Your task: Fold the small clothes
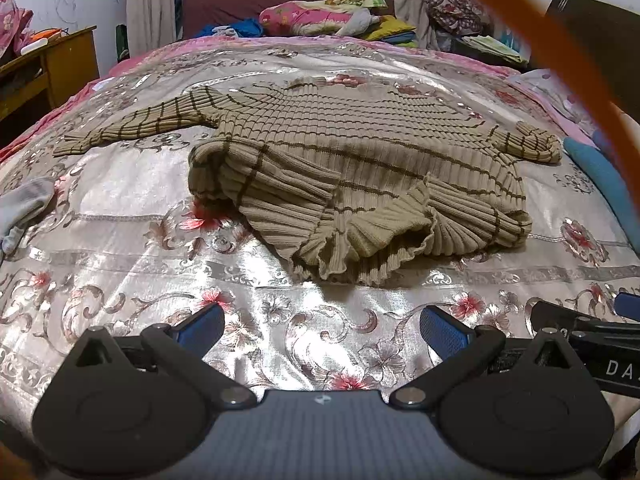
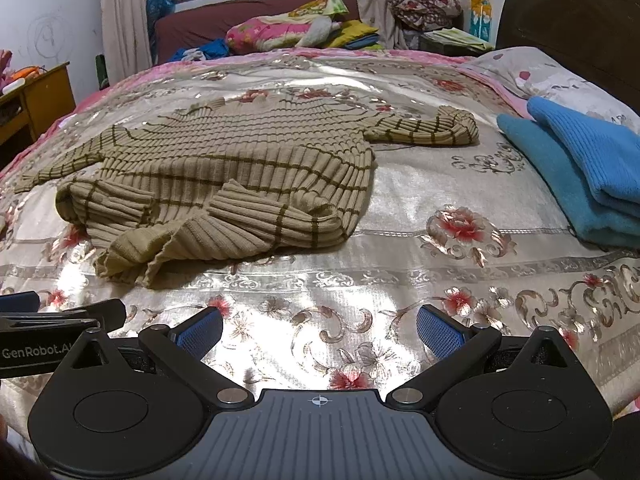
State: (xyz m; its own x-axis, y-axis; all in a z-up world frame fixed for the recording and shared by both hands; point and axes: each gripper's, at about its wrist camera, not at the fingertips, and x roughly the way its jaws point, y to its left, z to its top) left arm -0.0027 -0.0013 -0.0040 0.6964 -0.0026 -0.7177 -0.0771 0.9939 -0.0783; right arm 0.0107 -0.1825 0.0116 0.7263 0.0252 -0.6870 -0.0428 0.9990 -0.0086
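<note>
Likely the ribbed tan sweater (image 1: 340, 152) is soft, light and floppy, best pinched at the rumpled hem corners. It lies on the bed (image 2: 400, 208), sleeves spread, brown-striped, hem bunched. The left gripper (image 1: 322, 326) and right gripper (image 2: 320, 326) hover empty, fingers apart.

A shiny floral bedspread (image 2: 400, 208) covers the bed, a folded blue garment (image 2: 580, 176) lies at its right edge, a grey sock (image 1: 24, 208) at left, pillows (image 2: 276, 32) piled behind.
</note>
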